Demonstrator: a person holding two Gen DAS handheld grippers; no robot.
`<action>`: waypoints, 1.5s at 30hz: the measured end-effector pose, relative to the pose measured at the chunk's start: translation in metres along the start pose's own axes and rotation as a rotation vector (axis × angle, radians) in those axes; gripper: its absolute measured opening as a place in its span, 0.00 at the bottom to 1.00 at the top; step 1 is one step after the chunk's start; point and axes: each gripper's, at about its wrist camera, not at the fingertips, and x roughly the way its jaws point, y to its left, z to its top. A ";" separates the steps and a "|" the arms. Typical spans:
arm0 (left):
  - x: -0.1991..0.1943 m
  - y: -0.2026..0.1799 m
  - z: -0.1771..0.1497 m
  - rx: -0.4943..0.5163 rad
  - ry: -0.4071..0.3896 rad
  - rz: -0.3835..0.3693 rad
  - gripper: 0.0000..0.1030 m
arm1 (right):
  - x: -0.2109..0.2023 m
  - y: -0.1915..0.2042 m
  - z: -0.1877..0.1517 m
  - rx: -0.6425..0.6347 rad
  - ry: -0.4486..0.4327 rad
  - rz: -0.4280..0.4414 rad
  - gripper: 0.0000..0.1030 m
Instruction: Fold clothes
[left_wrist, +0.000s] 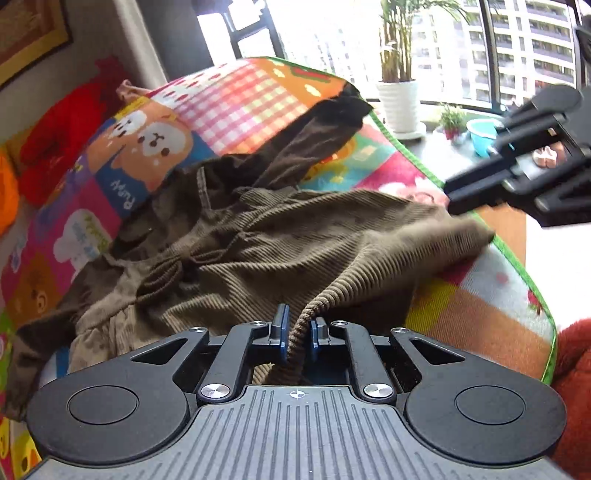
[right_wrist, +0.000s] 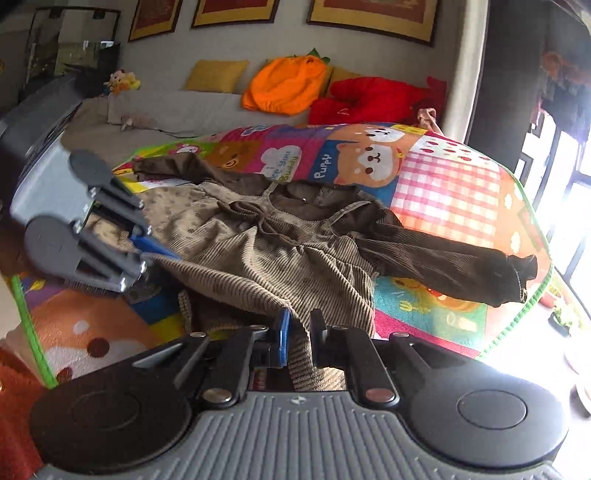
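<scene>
Garment (right_wrist: 295, 251): 1 brown corduroy dress with darker sleeves, lying rumpled on a cartoon-print play mat (right_wrist: 450, 192). Its hem edge is gathered toward both cameras and lifted; the bodice and bow lie beyond. 1 dark sleeve (right_wrist: 461, 266) is stretched out to the right in the right wrist view, toward the mat's green border.

Left hand-held gripper (left_wrist: 297, 330): fingers narrow, pinched on a corded ridge of the hem. Right hand-held gripper (right_wrist: 297, 332): fingers likewise narrow, with a fold of hem fabric between them. The 2 grips sit on the near edge, left and right of one another; neither is clearly nearer the collar.

Key relation: the garment's long axis runs away from both grippers, hem near, collar far. Judged from this, a fold would carry the hem forward along that axis over the bodice.

Surface: whatever the mat covers is hidden. Room: sofa with orange and red cushions (right_wrist: 284, 88) behind, framed pictures on the wall, bright window and potted plant (left_wrist: 399, 85) to 1 side.
</scene>
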 end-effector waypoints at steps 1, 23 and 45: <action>-0.003 0.007 0.005 -0.029 -0.011 -0.006 0.11 | -0.005 0.005 -0.001 -0.018 -0.004 0.033 0.12; -0.017 0.036 0.024 -0.141 -0.066 -0.006 0.10 | 0.078 0.070 0.023 -0.076 0.071 0.321 0.04; -0.048 0.019 -0.054 -0.252 0.019 -0.166 0.49 | 0.042 0.046 -0.022 -0.150 0.050 -0.090 0.59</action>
